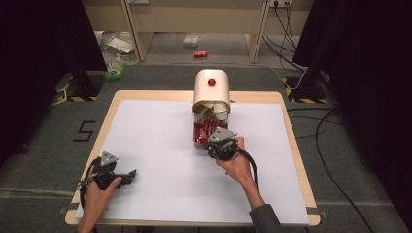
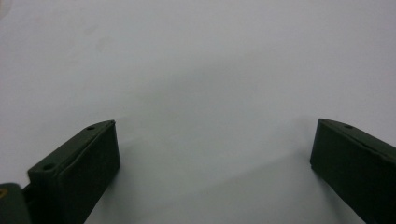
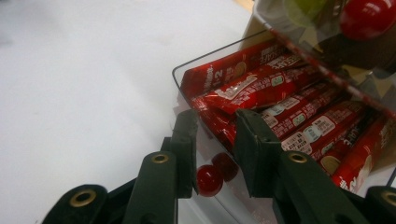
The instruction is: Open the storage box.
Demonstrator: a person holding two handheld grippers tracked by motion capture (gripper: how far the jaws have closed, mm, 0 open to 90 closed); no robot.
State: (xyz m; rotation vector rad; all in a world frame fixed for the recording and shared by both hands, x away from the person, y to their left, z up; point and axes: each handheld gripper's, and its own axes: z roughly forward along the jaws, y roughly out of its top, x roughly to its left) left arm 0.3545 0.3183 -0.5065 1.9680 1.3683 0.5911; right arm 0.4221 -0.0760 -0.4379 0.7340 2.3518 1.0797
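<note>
high view: table [image 1: 145, 95] covered by a white sheet [image 1: 160, 145]. a cream dispenser box [image 1: 212, 87] with a red knob on top stands near the middle of the far edge. at its near side sits a clear drawer [image 1: 203, 132] full of red snack sticks [image 1: 200, 130].

right gripper [image 1: 217, 140]: held in the person's right hand [image 1: 237, 162], at the near end of the drawer, a little right of the table's middle. right gripper view: right gripper [image 3: 214, 140] points at the clear drawer's [image 3: 187, 79] front corner. the two black jaws stand narrow, one on each side of the drawer's clear front wall. a small red knob [image 3: 208, 179] on that wall sits low between the jaws, just beside the left-hand one. whether the pads press on the wall or the knob i cannot tell; a sliver of gap shows around the knob. red snack sticks [image 3: 280, 100] lie packed lengthwise in the drawer, touching each other. the dispenser's upper part hangs over the drawer at top right of this view.

left gripper [image 1: 112, 173]: held in the left hand [image 1: 97, 196] near the near left corner of the table, well apart from the drawer. left gripper view: left gripper [image 2: 212, 154], jaws wide, bare white sheet [image 2: 196, 70] between them.
</note>
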